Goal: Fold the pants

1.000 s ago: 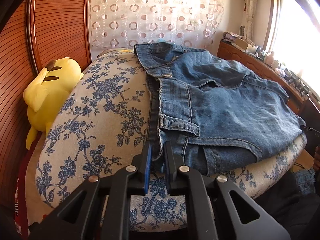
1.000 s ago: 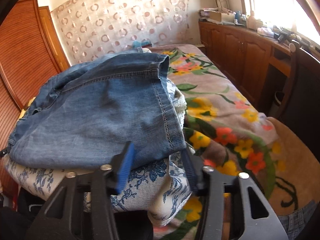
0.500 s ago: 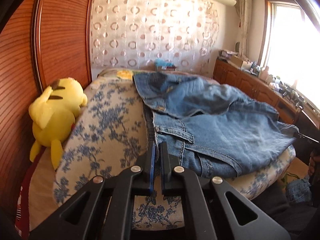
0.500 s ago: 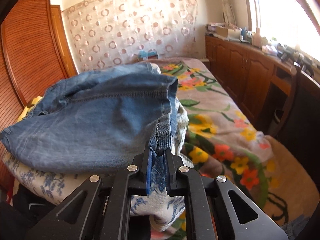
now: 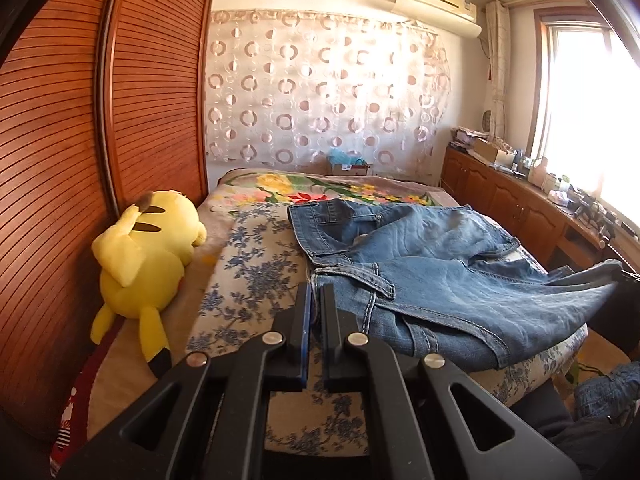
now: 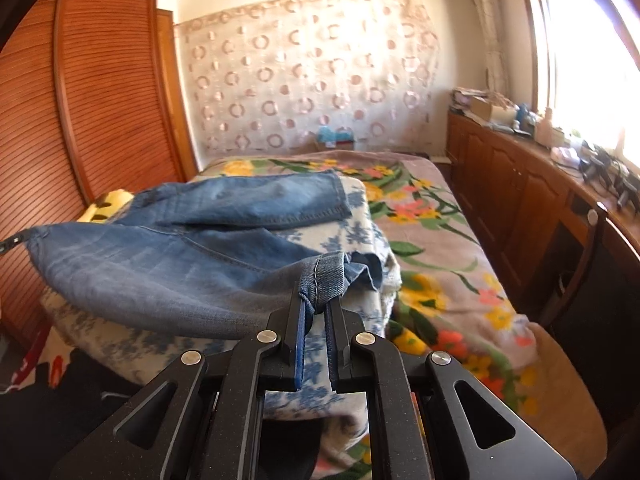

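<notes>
The jeans (image 5: 452,280) lie across a blue-flowered folded blanket (image 5: 256,268) on top of the bed (image 6: 440,248), w/ the waistband end toward the left and the leg ends toward the right.

Left gripper (image 5: 316,300): fingers nearly together, pinching the near waistband edge of the jeans, a thin bit of denim caught between the pads. From there the fabric runs up and right, partly lifted off the blanket.

Right gripper (image 6: 316,304): fingers narrow, clamped on a bunched hem of the near leg, which sticks up between the tips. The far leg lies flat on the blanket beyond it.

Between the two grips the near edge of the jeans hangs stretched above the blanket's front.

A yellow plush toy (image 5: 148,256) lies on the left of the bed next to a slatted wooden wardrobe (image 5: 80,140). Wooden cabinets (image 6: 520,184) run along the right wall under the window.
</notes>
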Demonstrator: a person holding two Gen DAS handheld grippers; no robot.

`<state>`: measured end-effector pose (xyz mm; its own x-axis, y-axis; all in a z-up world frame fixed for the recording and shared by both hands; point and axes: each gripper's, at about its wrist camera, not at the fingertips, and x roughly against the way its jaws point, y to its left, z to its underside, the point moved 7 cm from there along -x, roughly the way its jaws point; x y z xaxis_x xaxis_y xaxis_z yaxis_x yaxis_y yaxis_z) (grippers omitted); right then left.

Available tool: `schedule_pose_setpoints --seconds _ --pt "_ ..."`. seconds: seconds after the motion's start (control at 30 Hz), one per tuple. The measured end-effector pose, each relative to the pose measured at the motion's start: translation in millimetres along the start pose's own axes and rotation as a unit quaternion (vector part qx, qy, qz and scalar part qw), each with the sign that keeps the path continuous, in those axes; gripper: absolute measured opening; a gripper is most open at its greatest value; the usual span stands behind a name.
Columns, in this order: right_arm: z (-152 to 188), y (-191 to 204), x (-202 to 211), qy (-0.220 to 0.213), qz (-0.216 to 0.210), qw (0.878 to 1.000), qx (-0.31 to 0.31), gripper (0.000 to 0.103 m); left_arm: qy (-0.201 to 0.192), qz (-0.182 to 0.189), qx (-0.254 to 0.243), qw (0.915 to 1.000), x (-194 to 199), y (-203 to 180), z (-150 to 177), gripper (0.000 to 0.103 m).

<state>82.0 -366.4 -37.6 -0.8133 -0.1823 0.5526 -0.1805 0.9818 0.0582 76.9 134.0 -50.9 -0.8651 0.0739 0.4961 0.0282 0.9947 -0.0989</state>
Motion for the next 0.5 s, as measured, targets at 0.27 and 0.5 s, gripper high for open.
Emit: schedule_pose_setpoints --seconds 0.27,0.5 --pt "15.3 -1.3 -8.9 0.021 -0.001 1.000 0.002 0.006 0.048 0.010 -0.012 0.9987 -8.6 -7.3 26.8 0.001" --pt "21.6 4.9 -9.0 0.031 0.012 0.999 -0.007 0.025 0.039 0.026 -0.028 0.9985 12.2 -23.7 13.8 0.015"
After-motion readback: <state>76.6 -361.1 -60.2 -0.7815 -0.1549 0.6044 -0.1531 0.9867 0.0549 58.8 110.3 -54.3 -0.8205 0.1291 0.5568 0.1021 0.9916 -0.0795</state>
